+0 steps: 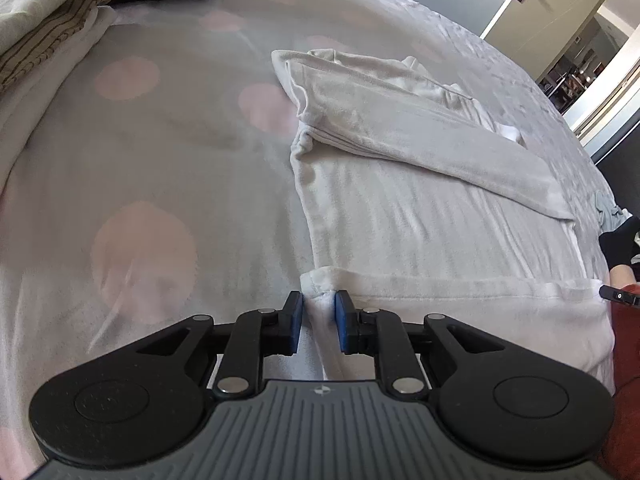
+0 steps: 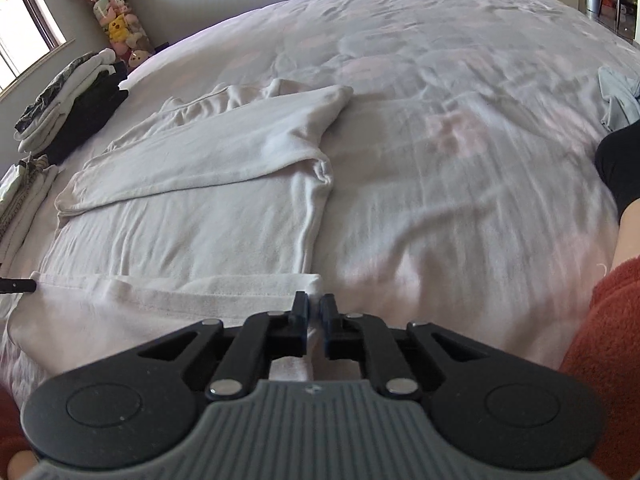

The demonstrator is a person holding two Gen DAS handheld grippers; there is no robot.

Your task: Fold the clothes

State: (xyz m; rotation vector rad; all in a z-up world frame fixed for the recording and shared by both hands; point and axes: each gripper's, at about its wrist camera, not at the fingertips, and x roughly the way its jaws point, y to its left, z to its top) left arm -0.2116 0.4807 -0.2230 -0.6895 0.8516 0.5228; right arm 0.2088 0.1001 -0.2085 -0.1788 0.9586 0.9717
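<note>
A white garment (image 1: 400,208), soft and fleecy, lay spread flat on the bed (image 1: 160,168), its cover pale with large pink dots. One long sleeve (image 1: 420,136) was folded diagonally across the body of the garment, and the hem nearest the cameras was turned up into a thick band. The left gripper (image 1: 319,322) stood at one near corner of that hem, its blue-padded jaws narrowed with a pinch of the white fabric standing between them and pressed on both sides. The right gripper (image 2: 315,316) was at the other near corner of the same hem, its jaws drawn almost together on a thin fold of the cloth. Beyond the garment, toward the far side of the bed, a stack of folded clothes (image 2: 68,108) sat with dark pieces beneath lighter ones, and a striped piece (image 1: 52,44) lay beside it. A tower of plush toys (image 2: 112,16) stood in the room's corner behind that stack. To the garment's right, near the bed's edge, lay a crumpled grey-blue cloth (image 2: 618,96). A red fleecy sleeve (image 2: 608,340) showed beside the right gripper.
</note>
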